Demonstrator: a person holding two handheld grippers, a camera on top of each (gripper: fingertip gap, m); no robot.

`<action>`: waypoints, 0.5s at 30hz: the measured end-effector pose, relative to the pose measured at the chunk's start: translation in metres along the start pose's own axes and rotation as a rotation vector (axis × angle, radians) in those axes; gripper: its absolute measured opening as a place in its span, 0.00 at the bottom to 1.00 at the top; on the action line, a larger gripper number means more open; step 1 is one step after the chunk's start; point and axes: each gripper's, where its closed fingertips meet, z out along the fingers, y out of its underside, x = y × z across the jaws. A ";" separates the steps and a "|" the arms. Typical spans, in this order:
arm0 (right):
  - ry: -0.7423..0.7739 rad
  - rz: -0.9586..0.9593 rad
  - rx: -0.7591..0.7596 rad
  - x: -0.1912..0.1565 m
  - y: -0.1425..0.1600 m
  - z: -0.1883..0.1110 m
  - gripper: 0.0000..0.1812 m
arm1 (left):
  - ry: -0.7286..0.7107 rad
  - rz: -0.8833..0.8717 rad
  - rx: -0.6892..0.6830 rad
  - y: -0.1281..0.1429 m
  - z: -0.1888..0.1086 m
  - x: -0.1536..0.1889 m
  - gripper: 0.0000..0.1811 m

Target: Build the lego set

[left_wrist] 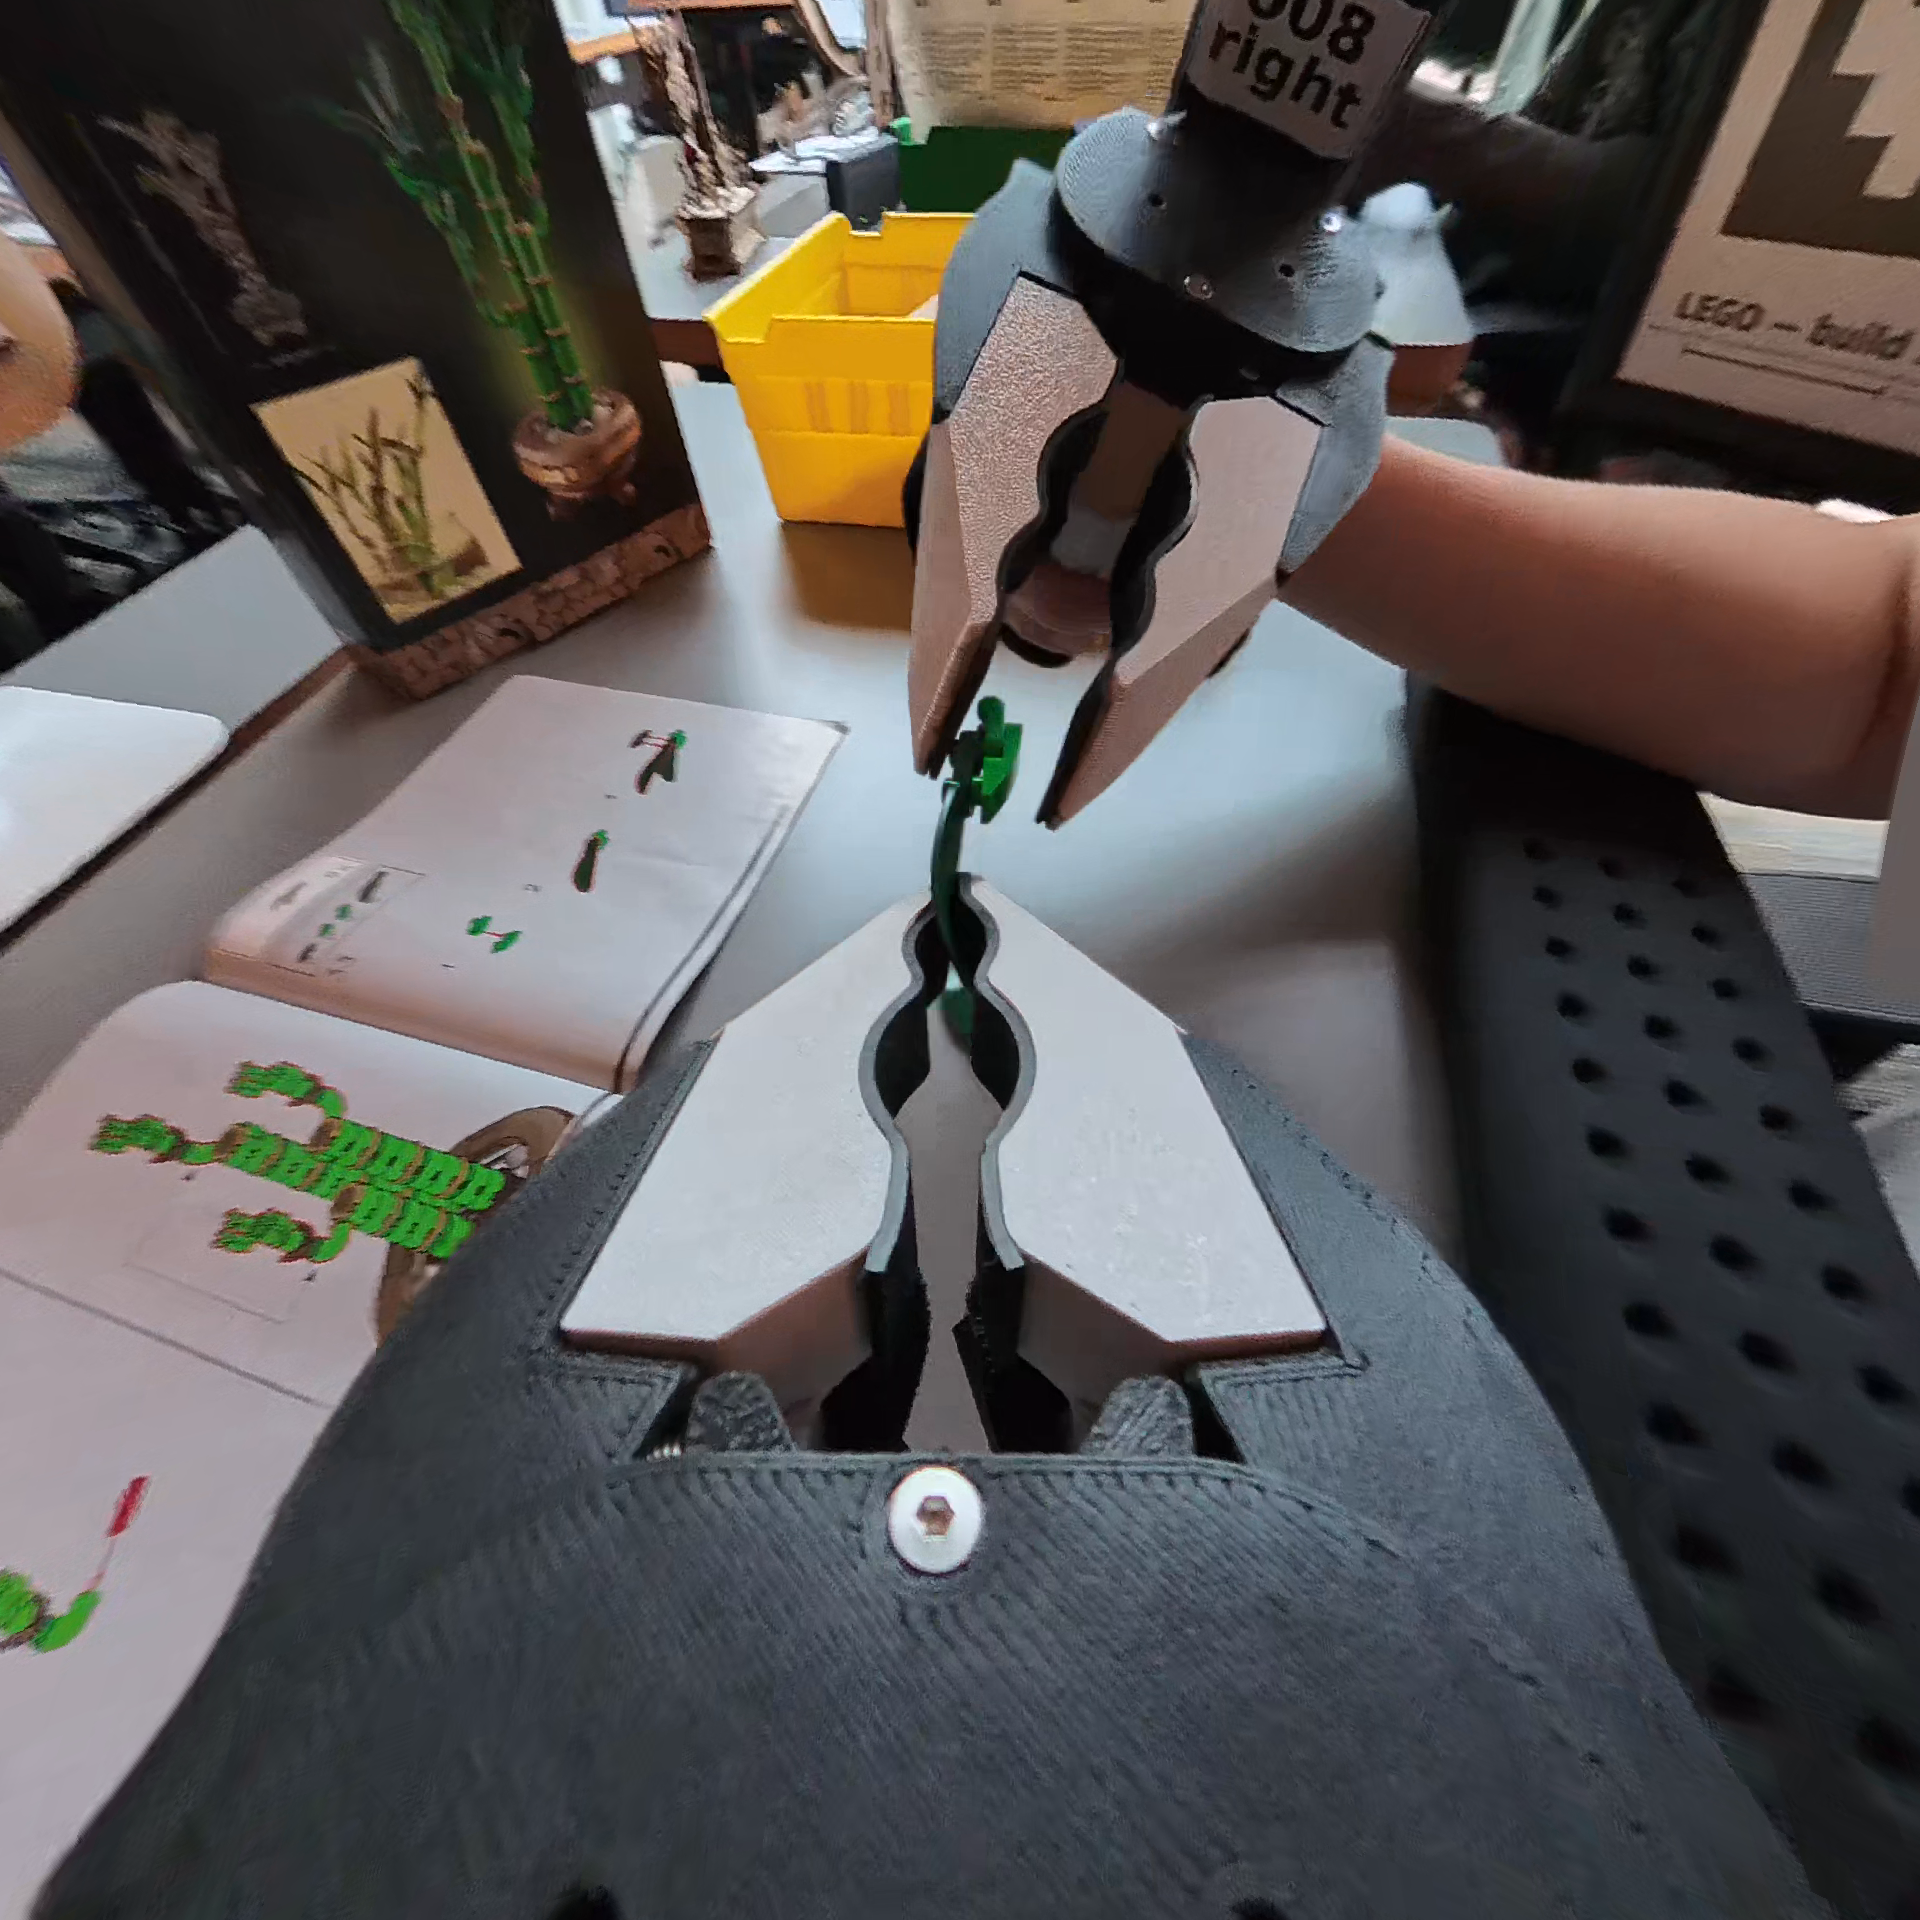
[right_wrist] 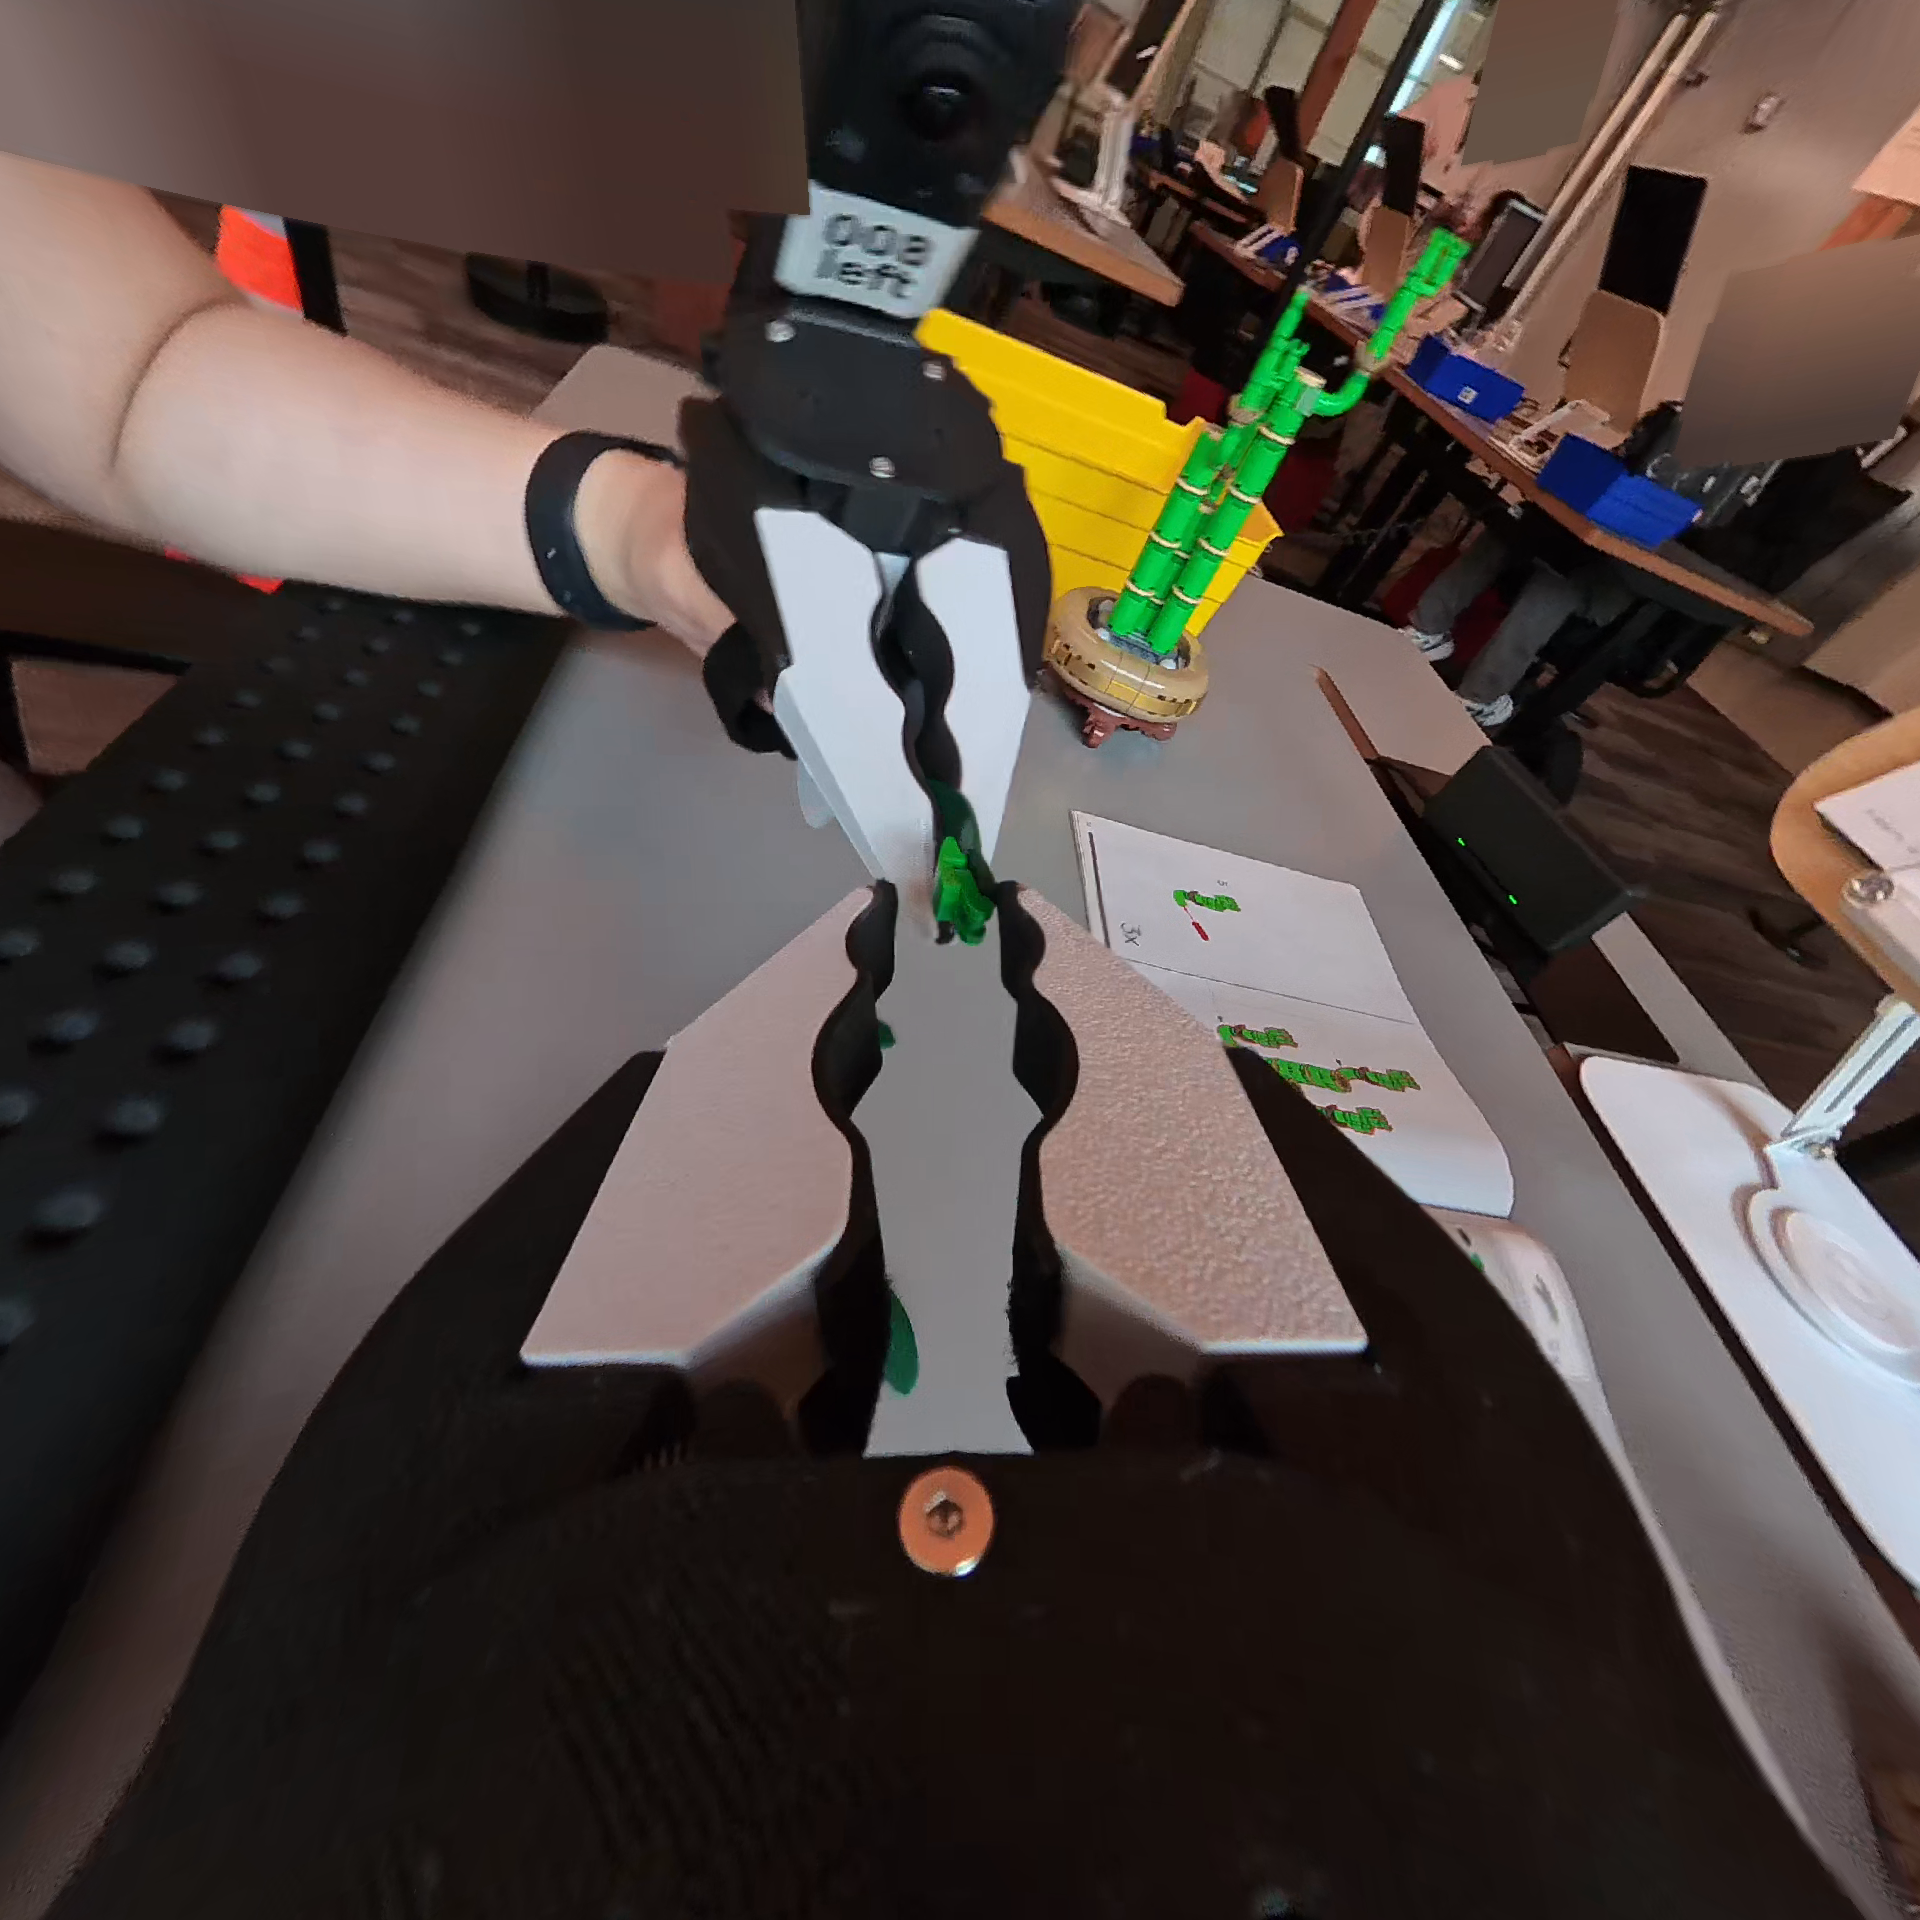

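My left gripper (left_wrist: 961, 912) is shut on a dark green leaf piece (left_wrist: 948, 862) that sticks up out of its tips. A small bright green piece (left_wrist: 995, 761) sits on the leaf's far end. My right gripper (left_wrist: 994, 792) comes down from above, open, its jaws on either side of the bright green piece; one fingertip (left_wrist: 932, 756) touches it and the other stands apart. In the right wrist view my right gripper (right_wrist: 945, 899) is open in front of the left gripper (right_wrist: 951, 857), which holds the leaf (right_wrist: 954, 816) and the bright green piece (right_wrist: 961, 902).
A built green bamboo model (right_wrist: 1226, 499) in a tan pot (right_wrist: 1127, 665) stands behind, beside a yellow bin (left_wrist: 831, 384). An open instruction booklet (left_wrist: 520, 883) lies on the grey table, the set's box (left_wrist: 364, 312) behind it. A black perforated mat (left_wrist: 1662, 1143) and a white tray (right_wrist: 1714, 1195) lie at the sides. Left and right tips are no more than a few centimetres apart.
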 end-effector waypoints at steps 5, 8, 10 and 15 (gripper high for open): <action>0.057 0.247 0.068 0.023 -0.004 0.001 0.22 | -0.326 0.233 0.046 -0.016 -0.016 -0.033 0.00; -0.071 0.580 0.217 0.027 -0.020 0.001 0.26 | -0.476 0.336 0.076 -0.029 -0.030 -0.043 0.00; -0.183 0.808 0.354 0.029 -0.035 0.002 0.18 | -0.536 0.393 0.087 -0.034 -0.036 -0.045 0.00; -0.191 0.878 0.380 0.027 -0.038 0.011 0.13 | -0.609 0.503 0.055 -0.036 -0.037 -0.044 0.00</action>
